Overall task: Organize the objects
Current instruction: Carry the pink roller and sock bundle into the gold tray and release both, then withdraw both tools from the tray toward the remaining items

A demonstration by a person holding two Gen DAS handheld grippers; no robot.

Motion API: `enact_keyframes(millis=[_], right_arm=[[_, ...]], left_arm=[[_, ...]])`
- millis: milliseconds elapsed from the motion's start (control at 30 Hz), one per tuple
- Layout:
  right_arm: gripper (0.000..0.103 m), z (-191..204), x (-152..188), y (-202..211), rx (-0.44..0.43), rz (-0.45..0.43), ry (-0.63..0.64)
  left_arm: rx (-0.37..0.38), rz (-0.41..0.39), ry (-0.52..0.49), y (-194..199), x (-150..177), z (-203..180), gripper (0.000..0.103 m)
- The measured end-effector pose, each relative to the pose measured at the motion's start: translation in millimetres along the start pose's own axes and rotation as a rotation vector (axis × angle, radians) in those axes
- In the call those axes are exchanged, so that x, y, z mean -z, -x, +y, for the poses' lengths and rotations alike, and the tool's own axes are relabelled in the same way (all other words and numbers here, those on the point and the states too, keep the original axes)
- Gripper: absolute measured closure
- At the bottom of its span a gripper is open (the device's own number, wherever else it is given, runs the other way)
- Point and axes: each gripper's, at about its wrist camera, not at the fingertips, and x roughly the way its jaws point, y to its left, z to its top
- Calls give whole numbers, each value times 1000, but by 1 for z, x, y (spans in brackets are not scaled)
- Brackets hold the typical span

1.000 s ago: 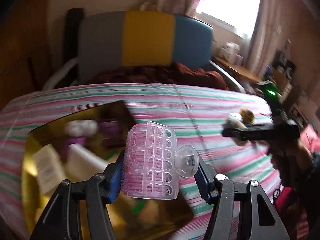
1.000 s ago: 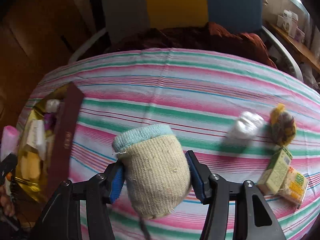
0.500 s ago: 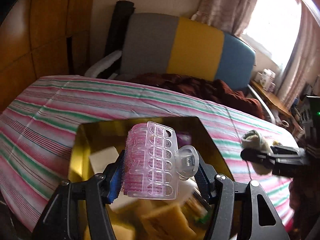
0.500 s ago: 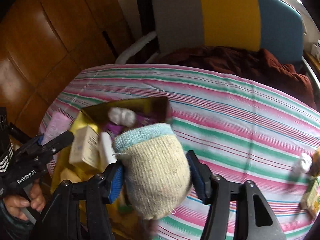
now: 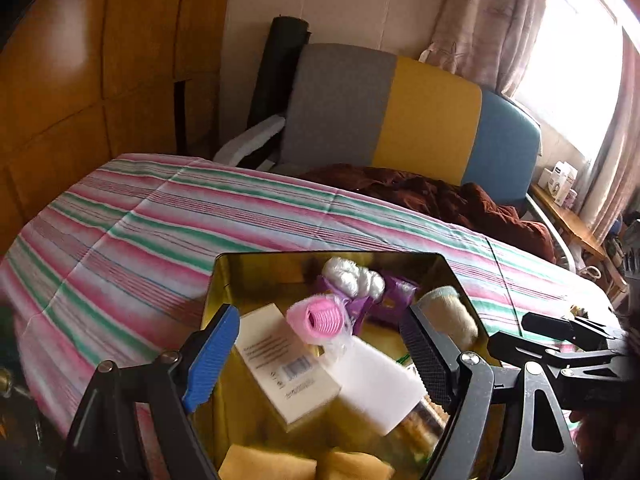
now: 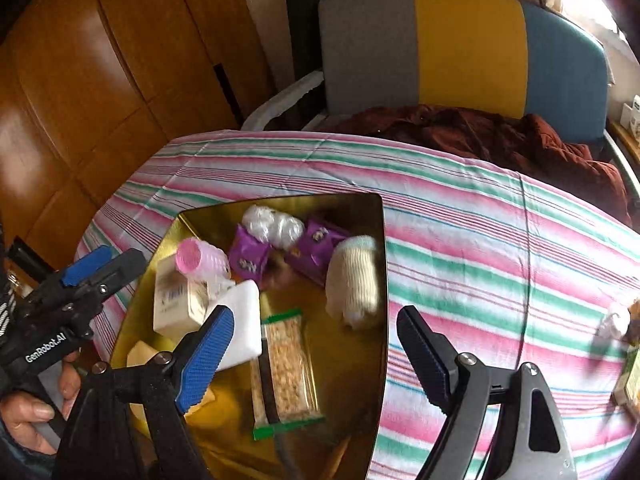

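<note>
A gold tin box (image 6: 362,360) (image 5: 256,264) sits on the striped cloth. A pink hair roller (image 5: 318,320) (image 6: 200,260) lies in it on a cream carton (image 6: 172,304). A cream knitted sock (image 6: 354,280) (image 5: 448,316) lies by the box's right wall. My left gripper (image 5: 320,356) is open and empty over the box. My right gripper (image 6: 312,352) is open and empty above the box's right side.
The box also holds purple packets (image 6: 248,258), a white bundle (image 6: 272,224), a white sponge (image 6: 240,320), a snack bar (image 6: 286,368) and yellow sponges (image 5: 264,464). Small items (image 6: 624,328) lie at the cloth's right edge. A striped chair (image 5: 400,116) stands behind.
Both grippers opened. The pink roller dropped from the left gripper into the box, and the sock dropped from the right gripper into the box.
</note>
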Motion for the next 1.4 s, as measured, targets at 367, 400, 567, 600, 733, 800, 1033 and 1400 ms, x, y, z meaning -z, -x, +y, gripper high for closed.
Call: enact_keyframes(millis=[367,400,567,600,733,800,1033,1400], right_arm=[[10,18,28,20,89,-82,46],[10,18,29,22,93,-88,45],[10,17,36,32,112,-117,34],[10,17,37,34,115,-121,35],[10,17,40,38,132,-133,43],[10,17,41,39,136,-136,45],[10,13,43,45,138,-146,40],[4,-1,44,56,202,-195,34]], left_arm=[[-56,-71,-28,37,24,-5,15],[-57,-73,-31,39,25,-6,15],[-60,-83,-52,47,30,-10,15],[-61,-84,-57,48,32,-11,15],[-55,-75,-63,50,36,-13,15],[-55,-72,-64,51,39,-15,15],[-42,-51,-85,53,46,-22,15],[-8,-50,-126,58,50,-42,11]])
